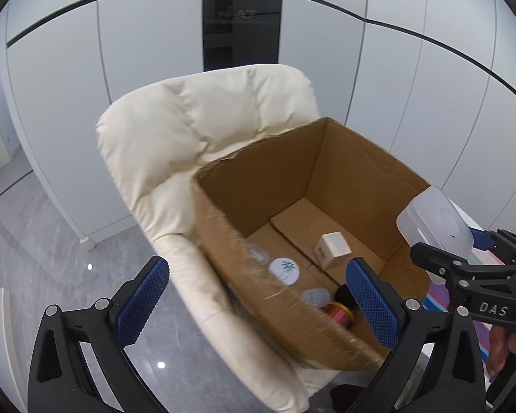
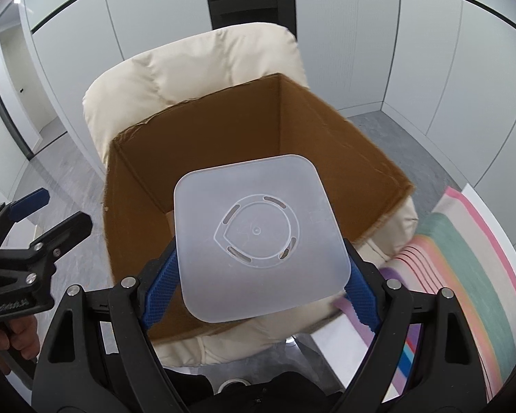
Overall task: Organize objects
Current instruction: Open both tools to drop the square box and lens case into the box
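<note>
Right wrist view: translucent square container [image 2: 261,237] clamped between right gripper [image 2: 258,285] pads, held above open cardboard box [image 2: 134,213] on cream chair [image 2: 196,65]. Left gripper [image 1: 258,306] spread wide, nothing held. Container best lowered well inside box walls before release, clear of small white box [image 1: 332,249] on floor.
</note>
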